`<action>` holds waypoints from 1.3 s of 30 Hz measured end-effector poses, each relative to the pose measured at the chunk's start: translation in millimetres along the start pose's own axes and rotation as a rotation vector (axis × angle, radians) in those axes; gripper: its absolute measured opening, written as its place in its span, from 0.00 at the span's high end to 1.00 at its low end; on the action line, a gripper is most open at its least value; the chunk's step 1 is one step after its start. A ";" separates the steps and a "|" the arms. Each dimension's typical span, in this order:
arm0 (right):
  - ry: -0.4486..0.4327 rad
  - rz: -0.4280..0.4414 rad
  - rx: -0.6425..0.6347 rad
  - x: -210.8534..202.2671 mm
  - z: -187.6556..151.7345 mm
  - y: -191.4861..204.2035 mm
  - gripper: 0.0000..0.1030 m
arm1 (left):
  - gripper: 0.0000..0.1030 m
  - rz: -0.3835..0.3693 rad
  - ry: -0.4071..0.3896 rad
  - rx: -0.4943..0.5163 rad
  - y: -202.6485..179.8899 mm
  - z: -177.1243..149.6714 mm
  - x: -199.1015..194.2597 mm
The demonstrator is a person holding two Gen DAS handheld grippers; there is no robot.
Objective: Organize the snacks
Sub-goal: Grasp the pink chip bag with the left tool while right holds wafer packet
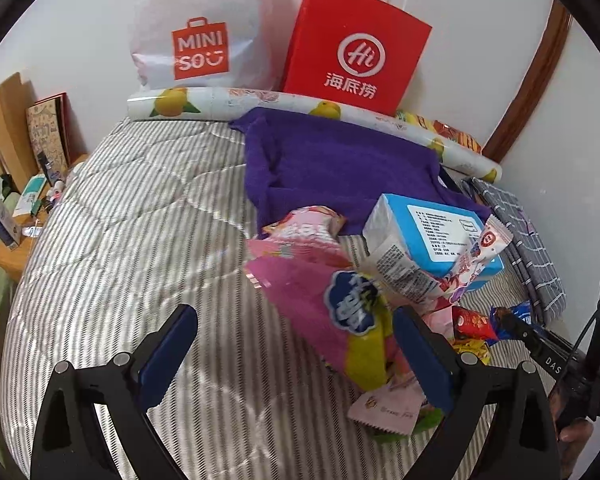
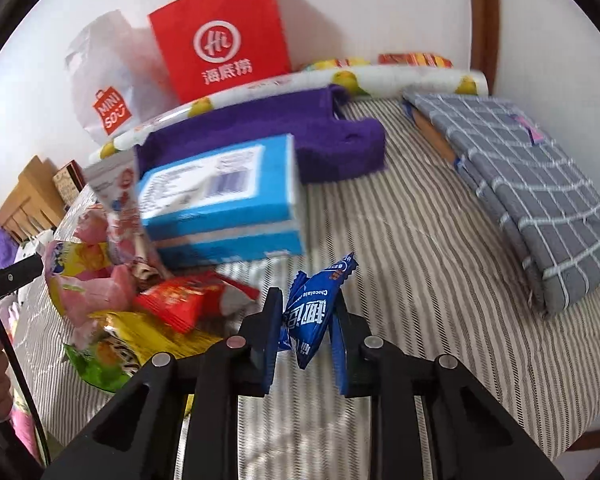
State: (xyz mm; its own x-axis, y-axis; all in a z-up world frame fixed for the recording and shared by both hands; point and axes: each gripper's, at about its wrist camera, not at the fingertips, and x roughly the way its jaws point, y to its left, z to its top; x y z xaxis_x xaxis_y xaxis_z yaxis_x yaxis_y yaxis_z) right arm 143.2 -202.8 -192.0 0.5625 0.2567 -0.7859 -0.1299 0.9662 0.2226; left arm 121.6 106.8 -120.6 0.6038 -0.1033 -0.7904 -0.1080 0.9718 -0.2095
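Striped quilt [image 1: 120, 240] against white wall [image 2: 380, 8].

Right gripper [image 2: 306, 320] clamps blue chocolate snack packet [image 2: 314, 312] over striped bedcover [image 2: 420, 280]

A bed covered by a grey-and-white striped quilt [image 1: 120, 216] fills the room's middle, lit by soft daylight that falls in dappled patches across the stripes. Behind it stands a plain white wall [image 1: 480, 40], edged on the right by a dark brown wooden frame [image 1: 540, 80]. Against the wall lean a white shopping bag [image 1: 198, 28] and a red paper bag [image 1: 356, 48], with a lemon-printed roll [image 1: 172, 104] lying along the bed's far edge. A purple towel [image 1: 332, 168] lies spread on the quilt. At the right rests a grey checked cushion [image 2: 532, 184]. To the left, a light wooden bedside table [image 1: 12, 256] holds small clutter beside pale wooden furniture [image 1: 0, 128].
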 end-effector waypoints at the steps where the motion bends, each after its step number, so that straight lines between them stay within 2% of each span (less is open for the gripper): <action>1: 0.007 0.004 0.010 2.2 -0.5 -4.1 0.78 | 0.05 0.003 0.009 0.003 -4.0 0.8 4.4; 8: 0.028 0.031 0.031 11.6 -2.7 -10.8 0.68 | 0.07 0.006 0.064 -0.019 -17.1 1.5 32.7; 10: 0.035 0.032 0.026 16.0 -3.1 -9.9 0.66 | 0.18 0.015 0.075 -0.023 -18.0 1.5 37.6; 11: 0.034 0.033 0.028 17.4 -3.7 -10.3 0.66 | 0.20 0.010 0.079 -0.028 -17.6 1.5 39.0; 13: 0.040 0.039 0.037 20.3 -4.7 -11.1 0.69 | 0.39 -0.026 0.079 -0.047 -14.7 1.8 38.5; 15: 0.044 0.045 0.043 20.1 -5.4 -11.8 0.76 | 0.52 -0.062 0.085 -0.063 -13.2 1.7 37.2; 22: -0.012 0.031 0.016 3.3 -8.2 -5.9 0.79 | 0.55 -0.050 0.067 -0.043 -12.6 -5.7 21.2; 33: -0.080 -0.010 -0.009 -41.3 -9.7 6.5 0.79 | 0.55 -0.055 -0.002 -0.058 1.2 -16.1 -31.2; 39: -0.127 -0.006 -0.036 -70.6 -6.6 17.1 0.79 | 0.55 -0.078 -0.044 -0.055 -3.3 -16.0 -60.1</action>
State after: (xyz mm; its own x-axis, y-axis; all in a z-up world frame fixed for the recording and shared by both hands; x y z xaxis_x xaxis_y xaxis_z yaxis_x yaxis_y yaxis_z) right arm 95.8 -204.3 -136.5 0.6617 0.2477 -0.7077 -0.1539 0.9686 0.1951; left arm 73.0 106.4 -81.7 0.6462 -0.1671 -0.7446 -0.1020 0.9481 -0.3013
